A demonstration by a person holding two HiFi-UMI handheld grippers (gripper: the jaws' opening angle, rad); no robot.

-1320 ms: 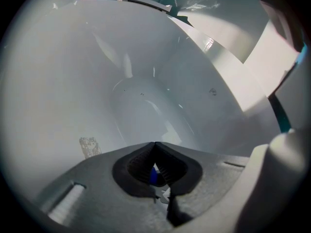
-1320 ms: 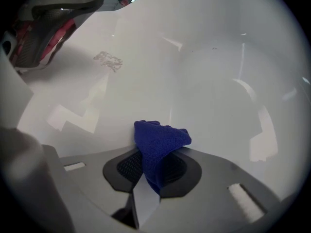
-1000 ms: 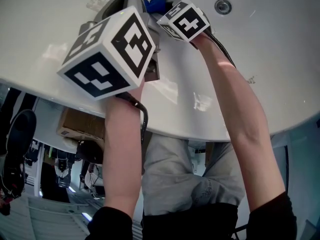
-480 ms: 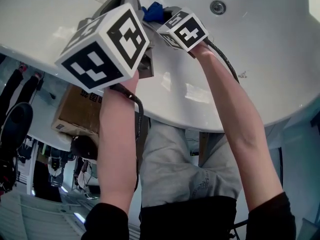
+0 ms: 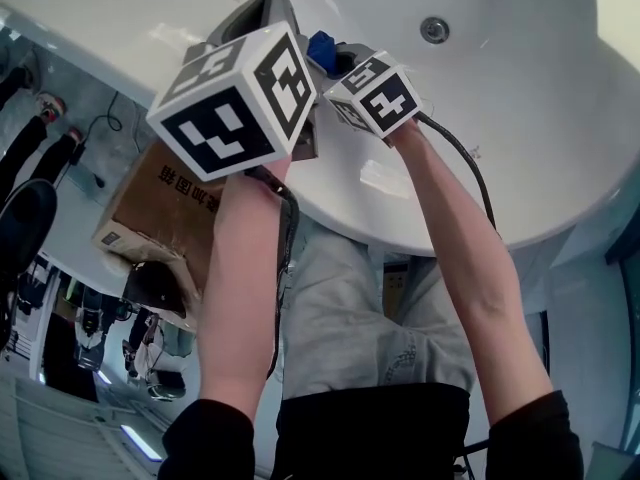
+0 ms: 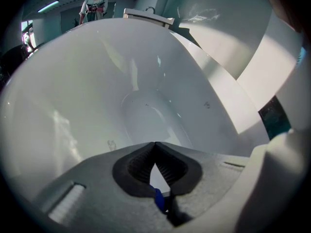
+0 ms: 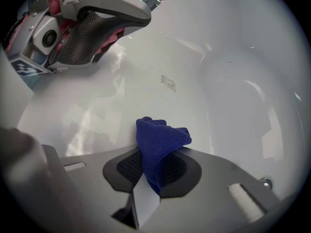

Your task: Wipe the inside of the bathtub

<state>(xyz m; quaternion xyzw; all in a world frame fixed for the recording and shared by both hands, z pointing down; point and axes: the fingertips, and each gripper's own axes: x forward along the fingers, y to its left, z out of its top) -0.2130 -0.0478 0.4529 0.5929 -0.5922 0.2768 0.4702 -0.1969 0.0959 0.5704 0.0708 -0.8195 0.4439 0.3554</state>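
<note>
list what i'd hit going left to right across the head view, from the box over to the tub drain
cardboard box → left tool's marker cube → blue cloth → right tool's marker cube → drain

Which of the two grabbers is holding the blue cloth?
The right gripper: the blue cloth is pinched between its jaws and sticks out past them. The left gripper has its jaw tips touching each other.
</note>
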